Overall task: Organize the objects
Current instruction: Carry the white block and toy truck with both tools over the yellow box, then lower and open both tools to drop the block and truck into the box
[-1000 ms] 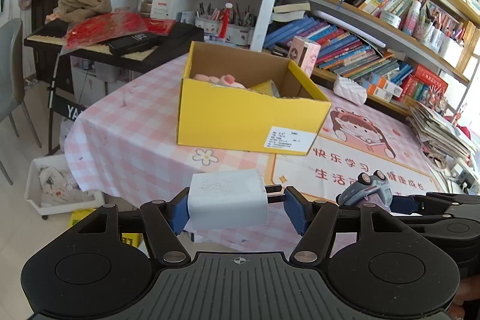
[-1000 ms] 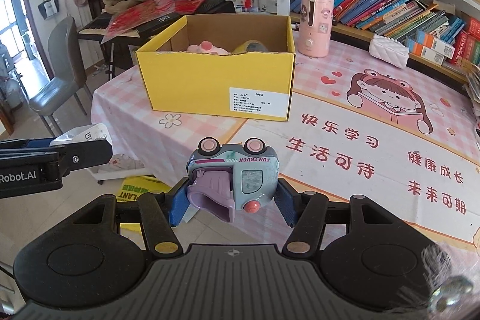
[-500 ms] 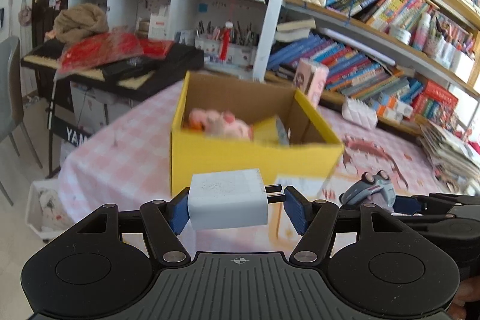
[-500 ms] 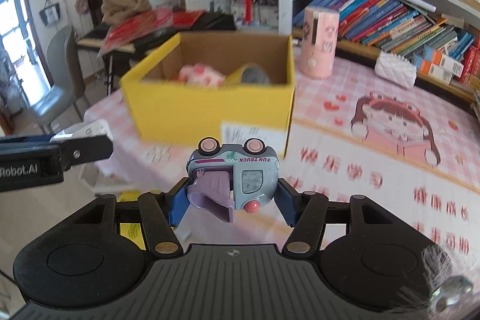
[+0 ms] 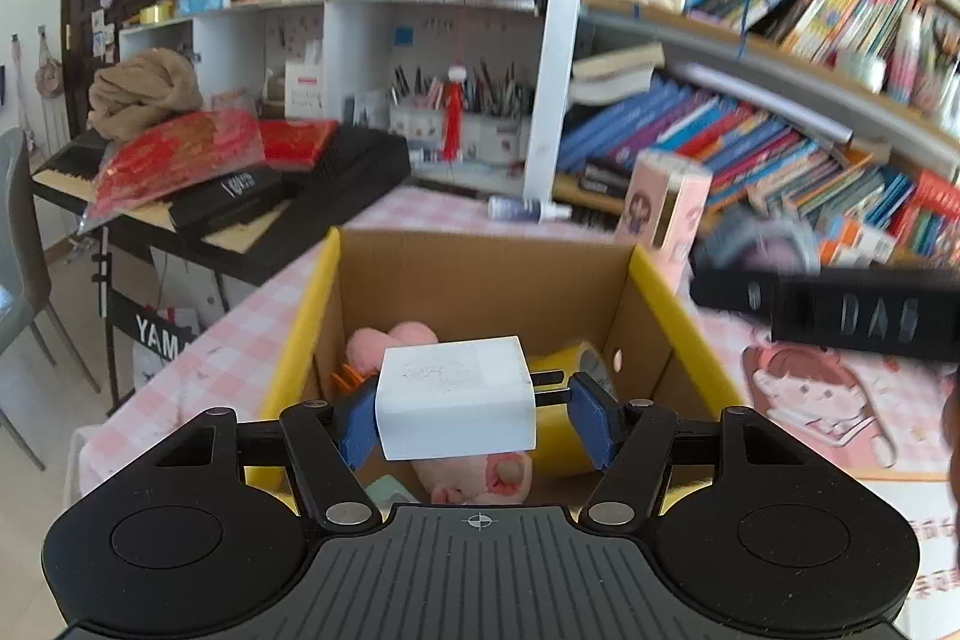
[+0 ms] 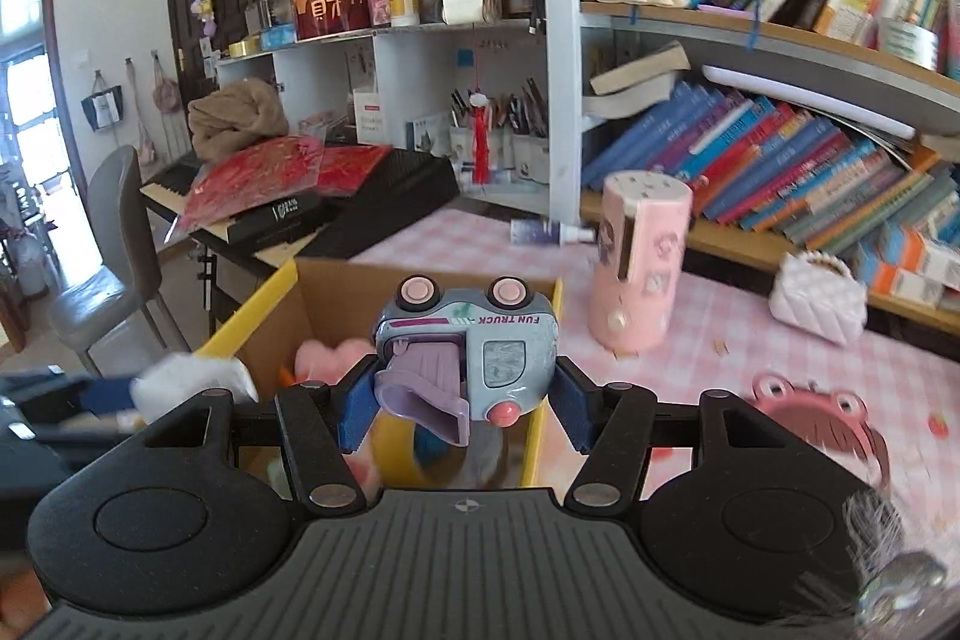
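My left gripper [image 5: 474, 415] is shut on a white charger plug [image 5: 455, 407] and holds it over the open yellow cardboard box [image 5: 300, 340]. Inside the box lie a pink plush toy [image 5: 390, 343] and a yellow tape roll [image 5: 567, 424]. My right gripper [image 6: 459, 403] is shut on a blue-grey toy truck [image 6: 465, 346], upside down with pink wheels up, over the same box [image 6: 252, 310]. The left gripper's white plug [image 6: 192, 376] shows blurred at the left in the right wrist view. The right gripper shows as a blurred black bar [image 5: 828, 304] in the left wrist view.
The box stands on a pink checked tablecloth [image 6: 750, 340]. A pink cylinder container [image 6: 639, 256], a small white purse [image 6: 819, 298] and a spray bottle [image 6: 543, 232] stand behind it. Bookshelves [image 6: 780, 160] line the back. A keyboard piano [image 5: 240, 202] and grey chair [image 6: 108, 244] are on the left.
Both grippers have moved forward and up from the table's near edge to above the box's opening, still holding the plug and the truck. The box interior now shows from above.
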The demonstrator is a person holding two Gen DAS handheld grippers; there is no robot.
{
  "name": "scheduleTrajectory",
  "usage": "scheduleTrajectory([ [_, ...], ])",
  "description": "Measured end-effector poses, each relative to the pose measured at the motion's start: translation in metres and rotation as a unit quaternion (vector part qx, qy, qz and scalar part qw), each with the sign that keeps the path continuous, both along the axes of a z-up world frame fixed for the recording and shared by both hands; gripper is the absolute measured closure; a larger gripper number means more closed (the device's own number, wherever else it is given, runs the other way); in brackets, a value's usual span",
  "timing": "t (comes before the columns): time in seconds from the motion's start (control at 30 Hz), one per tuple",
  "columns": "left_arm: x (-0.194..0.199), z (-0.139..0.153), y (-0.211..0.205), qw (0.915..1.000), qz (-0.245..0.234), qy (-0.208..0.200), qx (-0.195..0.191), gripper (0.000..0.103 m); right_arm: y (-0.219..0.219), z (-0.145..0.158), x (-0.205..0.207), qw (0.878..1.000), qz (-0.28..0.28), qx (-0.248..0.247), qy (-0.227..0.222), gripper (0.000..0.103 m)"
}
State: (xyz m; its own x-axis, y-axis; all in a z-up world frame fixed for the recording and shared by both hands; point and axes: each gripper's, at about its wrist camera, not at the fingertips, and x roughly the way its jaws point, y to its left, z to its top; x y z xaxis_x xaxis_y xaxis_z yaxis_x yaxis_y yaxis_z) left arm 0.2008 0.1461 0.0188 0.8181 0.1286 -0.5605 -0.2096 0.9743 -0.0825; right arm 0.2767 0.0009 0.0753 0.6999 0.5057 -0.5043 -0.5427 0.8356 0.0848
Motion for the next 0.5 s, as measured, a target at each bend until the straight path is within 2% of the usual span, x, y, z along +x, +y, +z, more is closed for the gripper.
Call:
scheduleTrajectory([
  [0.23,0.030,-0.028,-0.007,0.9988,0.001,0.050,0.003,0.039,0.024,-0.006,0.041,0.999,0.038,-0.006,0.029,0.046],
  [0.5,0.041,-0.043,-0.009,0.9966,0.001,0.082,0.011,0.038,0.050,-0.028,0.059,0.993,0.086,-0.035,0.067,0.046],
])
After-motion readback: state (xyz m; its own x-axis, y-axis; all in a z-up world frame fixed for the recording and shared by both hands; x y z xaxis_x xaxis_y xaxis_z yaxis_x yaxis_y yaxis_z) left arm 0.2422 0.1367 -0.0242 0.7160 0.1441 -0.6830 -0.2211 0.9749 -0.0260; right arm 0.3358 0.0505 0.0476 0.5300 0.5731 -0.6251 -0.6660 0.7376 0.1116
